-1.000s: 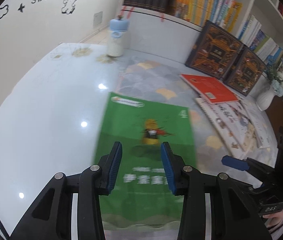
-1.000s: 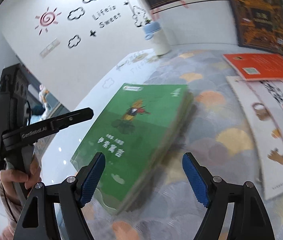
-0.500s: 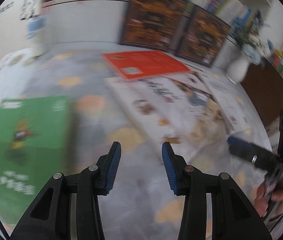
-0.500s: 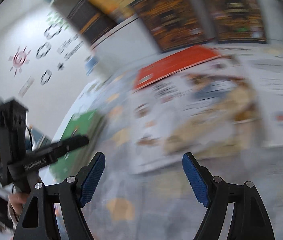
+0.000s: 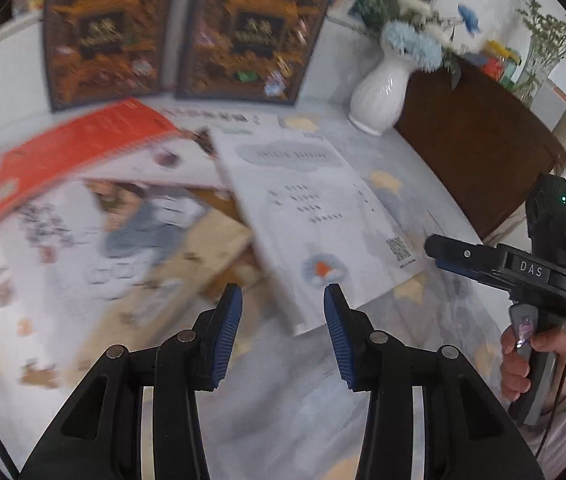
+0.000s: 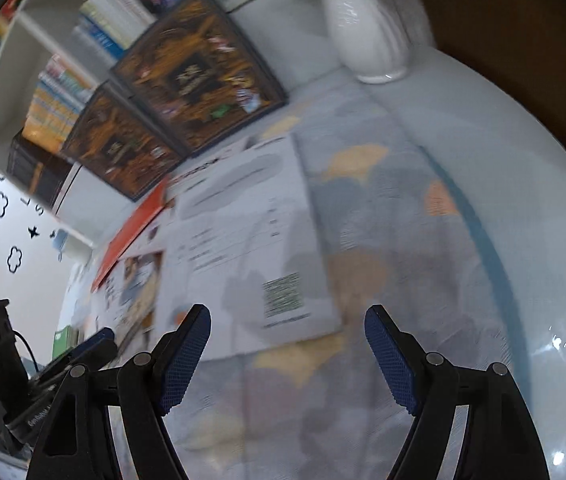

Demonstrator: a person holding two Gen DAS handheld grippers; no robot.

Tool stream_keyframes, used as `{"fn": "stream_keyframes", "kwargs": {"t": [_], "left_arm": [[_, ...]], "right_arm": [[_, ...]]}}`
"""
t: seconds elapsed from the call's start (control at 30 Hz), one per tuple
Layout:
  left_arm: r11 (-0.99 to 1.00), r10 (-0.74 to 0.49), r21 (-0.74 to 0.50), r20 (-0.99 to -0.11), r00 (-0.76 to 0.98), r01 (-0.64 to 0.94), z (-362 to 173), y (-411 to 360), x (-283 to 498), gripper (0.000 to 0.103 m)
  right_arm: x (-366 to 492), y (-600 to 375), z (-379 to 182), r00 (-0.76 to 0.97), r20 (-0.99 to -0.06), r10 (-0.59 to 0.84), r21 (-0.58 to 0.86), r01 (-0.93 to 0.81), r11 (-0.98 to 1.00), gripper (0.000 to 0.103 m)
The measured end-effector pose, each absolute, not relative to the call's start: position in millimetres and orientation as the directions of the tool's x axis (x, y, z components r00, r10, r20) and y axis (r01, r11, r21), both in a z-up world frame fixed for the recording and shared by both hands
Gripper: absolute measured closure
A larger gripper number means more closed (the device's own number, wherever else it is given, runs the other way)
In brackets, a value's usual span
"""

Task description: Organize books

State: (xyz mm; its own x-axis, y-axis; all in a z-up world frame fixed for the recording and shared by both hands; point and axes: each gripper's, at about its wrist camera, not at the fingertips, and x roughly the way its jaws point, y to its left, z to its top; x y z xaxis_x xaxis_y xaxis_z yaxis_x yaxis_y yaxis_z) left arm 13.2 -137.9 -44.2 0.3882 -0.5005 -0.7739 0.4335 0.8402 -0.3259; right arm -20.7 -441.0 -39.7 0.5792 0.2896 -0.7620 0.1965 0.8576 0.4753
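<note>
A white book (image 5: 315, 216) with a QR code lies flat on the patterned mat, overlapping an illustrated picture book (image 5: 131, 240). A red book (image 5: 75, 156) lies behind them. My left gripper (image 5: 281, 308) is open and empty, hovering just before the white book's near edge. My right gripper (image 6: 287, 344) is open and empty over the same white book (image 6: 243, 240), near its QR corner. The red book (image 6: 135, 232) and a sliver of the green book (image 6: 63, 340) show at the left of the right wrist view.
Two dark ornate books (image 5: 179, 32) stand against the back wall. A white vase (image 5: 379, 88) with flowers stands at the back right beside a dark wooden cabinet (image 5: 475, 136). Bookshelves (image 6: 83, 52) hold several books. The right gripper's handle (image 5: 531, 272) is at the right.
Both grippers have swung right, away from the green book, and now face the white and picture books. Both stayed open and empty.
</note>
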Motion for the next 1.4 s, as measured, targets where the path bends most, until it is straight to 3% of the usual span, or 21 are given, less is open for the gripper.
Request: {"fn": "stream_keyframes", "kwargs": {"t": [0.2, 0.37, 0.47, 0.63, 0.8, 0.97, 1.17, 1.3, 1.4], "left_arm": [[0.843, -0.496, -0.360, -0.807, 0.321, 0.399, -72.0, -161.9, 25.3, 0.062], [0.827, -0.505, -0.344, -0.803, 0.317, 0.445, -71.4, -172.4, 20.2, 0.054], [0.831, -0.476, -0.301, -0.820, 0.318, 0.468, -70.6, -175.6, 15.3, 0.053], [0.814, -0.509, -0.350, -0.815, 0.278, 0.465, -66.3, -160.7, 0.0, 0.053], [0.780, -0.521, -0.314, -0.805, 0.284, 0.541, -47.4, -134.2, -56.0, 0.053], [0.686, -0.613, -0.369, -0.758, 0.224, 0.627, -40.4, -84.9, -139.3, 0.052], [0.746, -0.551, -0.304, -0.782, 0.292, 0.592, -51.0, -66.1, -140.9, 0.052], [0.748, -0.543, -0.354, -0.813, 0.210, 0.562, -73.7, -66.7, -123.8, 0.052], [0.734, -0.539, -0.320, -0.811, 0.228, 0.599, -73.1, -69.2, -128.7, 0.052]], "right_arm": [[-12.5, -445.8, -45.5, 0.592, -0.732, 0.337, 0.514, 0.155, 0.844, 0.023], [-5.7, -434.4, -48.6, 0.578, -0.709, 0.404, 0.564, 0.121, 0.817, 0.017], [-13.4, -422.8, -44.9, 0.548, -0.740, 0.390, 0.525, 0.109, 0.844, 0.016], [-39.5, -411.7, -42.1, 0.509, -0.754, 0.416, 0.532, 0.100, 0.841, 0.016], [-97.1, -392.3, -44.4, 0.450, -0.714, 0.536, 0.616, 0.041, 0.786, 0.016], [-173.9, -363.4, -51.5, 0.330, -0.685, 0.650, 0.665, -0.081, 0.742, 0.016], [-176.1, -392.8, -67.0, 0.374, -0.608, 0.701, 0.752, -0.012, 0.659, 0.036], [-159.7, -391.7, -68.5, 0.336, -0.616, 0.713, 0.751, -0.025, 0.660, 0.038], [-150.8, -392.9, -68.2, 0.327, -0.619, 0.714, 0.747, -0.034, 0.664, 0.042]]}}
